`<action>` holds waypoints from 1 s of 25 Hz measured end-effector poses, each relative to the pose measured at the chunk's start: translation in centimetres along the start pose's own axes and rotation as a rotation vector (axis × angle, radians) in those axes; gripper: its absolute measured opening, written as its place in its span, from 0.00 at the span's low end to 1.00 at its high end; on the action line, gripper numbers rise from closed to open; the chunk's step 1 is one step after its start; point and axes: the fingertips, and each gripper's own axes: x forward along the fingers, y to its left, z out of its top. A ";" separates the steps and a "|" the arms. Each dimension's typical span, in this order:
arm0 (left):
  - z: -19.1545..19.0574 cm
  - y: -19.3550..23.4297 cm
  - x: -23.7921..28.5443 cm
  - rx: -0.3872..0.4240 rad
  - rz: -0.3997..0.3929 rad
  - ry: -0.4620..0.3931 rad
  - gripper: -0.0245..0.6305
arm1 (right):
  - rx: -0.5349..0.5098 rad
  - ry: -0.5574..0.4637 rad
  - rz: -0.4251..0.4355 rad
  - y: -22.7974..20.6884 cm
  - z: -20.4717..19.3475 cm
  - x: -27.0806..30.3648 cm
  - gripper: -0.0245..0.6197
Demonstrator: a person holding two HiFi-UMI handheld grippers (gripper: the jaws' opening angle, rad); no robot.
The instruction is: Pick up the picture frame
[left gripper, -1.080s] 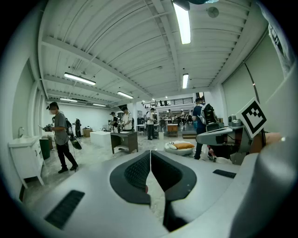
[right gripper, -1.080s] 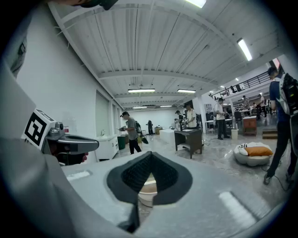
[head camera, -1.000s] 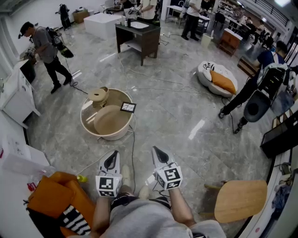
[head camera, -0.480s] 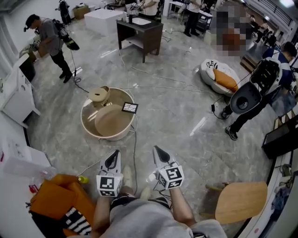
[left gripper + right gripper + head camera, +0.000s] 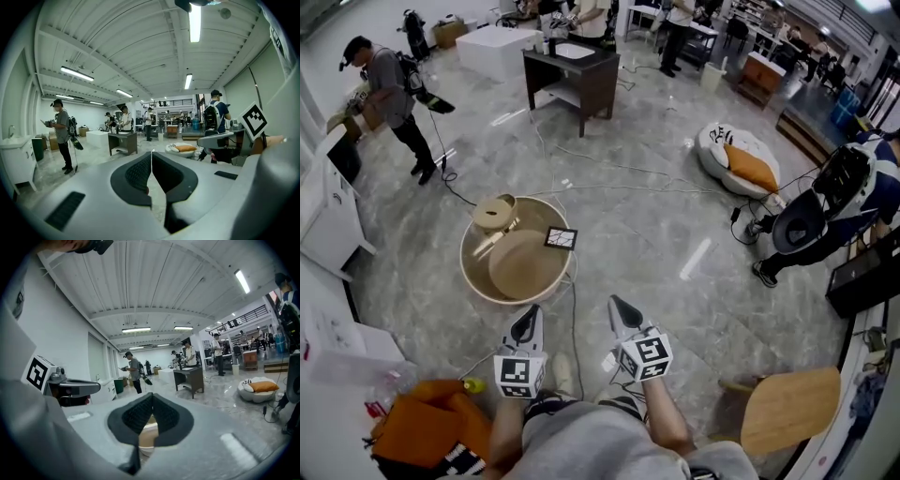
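Distance dictating idleness: I am holding left gripper [image 5: 528,322] and right gripper [image 5: 620,308] clenched empty (nothing within reach), picture frame [image 5: 561,238] lying well ahead on round table [image 5: 469,270].

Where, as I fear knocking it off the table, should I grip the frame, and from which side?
Probably one border of the frame, pinched across its thin depth, coming from the right: it sits at the table's right rim, clear of the spool. Whether it leans or lies flat is unclear. The right tongs are shut; open them first.
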 end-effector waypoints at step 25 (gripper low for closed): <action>1.2 14.0 11.4 0.012 -0.121 -0.039 0.07 | 0.012 0.011 -0.136 -0.9 1.9 14.8 0.04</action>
